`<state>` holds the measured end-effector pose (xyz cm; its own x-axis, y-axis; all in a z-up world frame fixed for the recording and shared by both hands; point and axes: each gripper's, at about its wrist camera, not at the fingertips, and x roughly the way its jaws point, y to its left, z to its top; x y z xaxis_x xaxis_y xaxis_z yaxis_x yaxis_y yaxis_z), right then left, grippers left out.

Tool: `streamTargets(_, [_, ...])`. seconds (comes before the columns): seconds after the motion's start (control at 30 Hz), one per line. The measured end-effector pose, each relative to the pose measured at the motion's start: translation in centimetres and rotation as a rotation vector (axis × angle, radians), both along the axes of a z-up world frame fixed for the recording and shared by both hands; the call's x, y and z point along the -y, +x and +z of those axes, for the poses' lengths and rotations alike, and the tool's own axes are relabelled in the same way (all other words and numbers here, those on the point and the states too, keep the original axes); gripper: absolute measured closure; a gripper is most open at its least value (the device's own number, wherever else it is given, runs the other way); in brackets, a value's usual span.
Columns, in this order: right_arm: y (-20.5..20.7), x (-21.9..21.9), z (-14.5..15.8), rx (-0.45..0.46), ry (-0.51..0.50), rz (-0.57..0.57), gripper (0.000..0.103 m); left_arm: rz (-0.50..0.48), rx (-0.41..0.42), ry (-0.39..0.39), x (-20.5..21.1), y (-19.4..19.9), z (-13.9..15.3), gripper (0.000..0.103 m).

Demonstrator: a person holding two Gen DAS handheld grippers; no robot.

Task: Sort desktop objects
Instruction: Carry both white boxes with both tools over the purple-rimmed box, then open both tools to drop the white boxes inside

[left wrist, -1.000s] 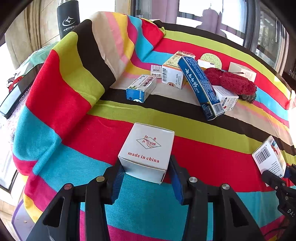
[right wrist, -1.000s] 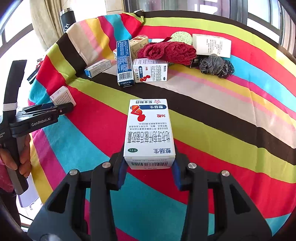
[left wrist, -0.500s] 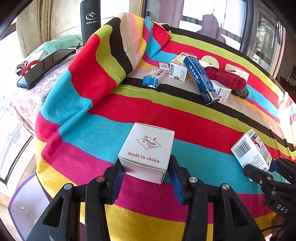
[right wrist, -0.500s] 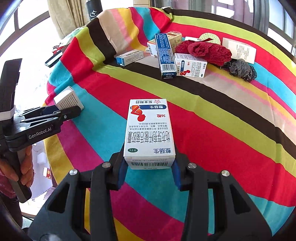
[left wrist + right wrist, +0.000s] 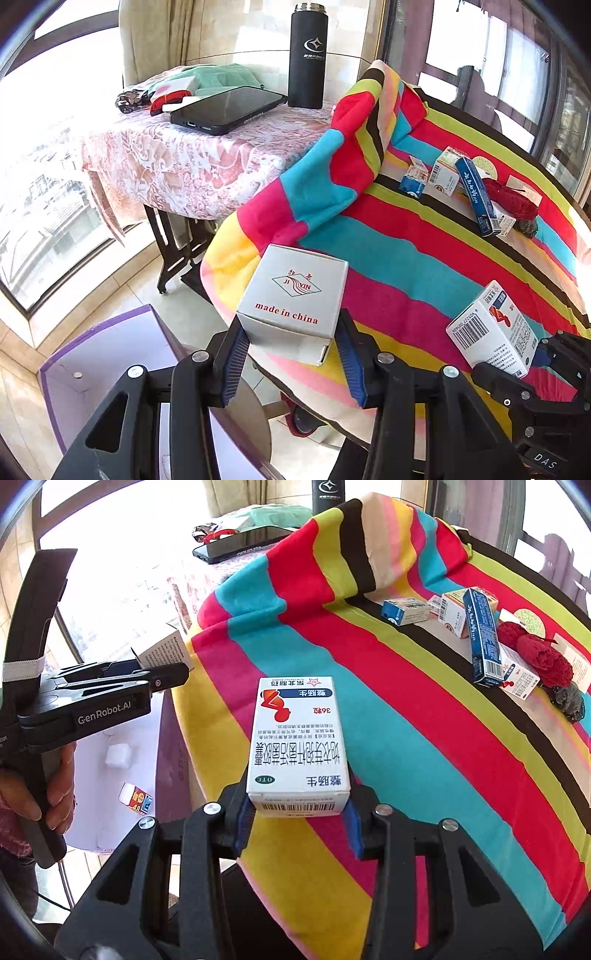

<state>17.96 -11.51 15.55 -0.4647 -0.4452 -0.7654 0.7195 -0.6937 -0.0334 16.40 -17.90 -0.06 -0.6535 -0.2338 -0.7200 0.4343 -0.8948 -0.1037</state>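
Observation:
My left gripper [image 5: 291, 354] is shut on a white "made in china" box [image 5: 293, 301], held in the air past the near-left edge of the striped table [image 5: 424, 254], above a purple-edged bin [image 5: 107, 354]. My right gripper [image 5: 297, 821] is shut on a white medicine box [image 5: 297, 746] with red and blue print, held above the table's near edge. That box also shows in the left wrist view [image 5: 495, 328]. The left gripper with its box [image 5: 162, 653] shows at the left of the right wrist view.
Several boxes [image 5: 480, 635], a long blue box [image 5: 476, 195] and red cloth [image 5: 539, 657] lie at the table's far side. A side table [image 5: 192, 162] holds a phone [image 5: 229, 109] and black flask [image 5: 308, 55]. The bin [image 5: 122, 760] holds a small box [image 5: 135, 799].
Both grippers have drawn back toward the table's near-left edge with their boxes. The left one now hangs past the edge over the bin, which has come into view.

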Motion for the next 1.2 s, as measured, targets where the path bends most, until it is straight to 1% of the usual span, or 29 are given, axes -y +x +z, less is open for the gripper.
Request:
streamTargets(0.07, [1.0,2.0,-0.2,0.002,0.008,0.063,0.059,0.059,0.022,-0.002,1.8,1.5,-0.8,0.057])
streamTargets(0.13, [2.1,4.1,-0.7,0.004,0.028,0.13,0.059,0.11,0.042,0.014,3.5,2.8,-1.7,0.057])
streamTargets(0.3, [5.6,9.1,-1.5,-0.022,0.088,0.299,0.059,0.262,0.089,0.017,8.0,5.9,-3.8,0.057])
streamTargets(0.47, [9.4,13.2,-3.2,-0.023,0.14,0.461,0.059,0.384,0.098,0.03,12.0,8.5,-4.8,0.057])
streamTargets(0.57, [11.3,15.1,-4.6,-0.008,0.172,0.549,0.059,0.428,0.105,0.019,13.6,9.7,-5.1,0.057])
streamTargets(0.7, [13.2,16.6,-6.2,0.018,0.205,0.633,0.059,0.458,0.137,0.009,14.8,10.9,-6.0,0.057])
streamTargets(0.9, [14.4,17.7,-8.0,0.04,0.24,0.693,0.058,0.478,0.205,0.005,15.5,11.3,-7.6,0.056])
streamTargets(1.0, [14.7,18.0,-8.4,0.048,0.24,0.719,0.058,0.511,0.229,0.018,16.3,11.6,-8.0,0.055])
streamTargets(1.03, [14.8,18.0,-8.4,0.055,0.232,0.73,0.058,0.523,0.238,0.024,16.6,11.7,-8.1,0.052])
streamTargets(1.07, [14.8,18.0,-8.4,0.062,0.222,0.735,0.056,0.538,0.246,0.028,16.9,11.8,-8.1,0.043])
streamTargets(1.1, [14.7,17.9,-8.4,0.07,0.213,0.733,0.053,0.554,0.251,0.031,17.2,12.0,-8.0,0.038])
streamTargets(1.13, [14.5,17.8,-8.3,0.075,0.204,0.726,0.041,0.566,0.25,0.032,17.3,12.1,-8.0,0.028])
streamTargets(1.17, [14.3,17.6,-8.2,0.082,0.189,0.718,0.034,0.579,0.245,0.03,17.4,12.4,-7.8,0.02])
streamTargets(1.2, [14.0,17.3,-8.0,0.09,0.169,0.71,0.033,0.594,0.242,0.026,17.4,12.5,-7.7,0.019])
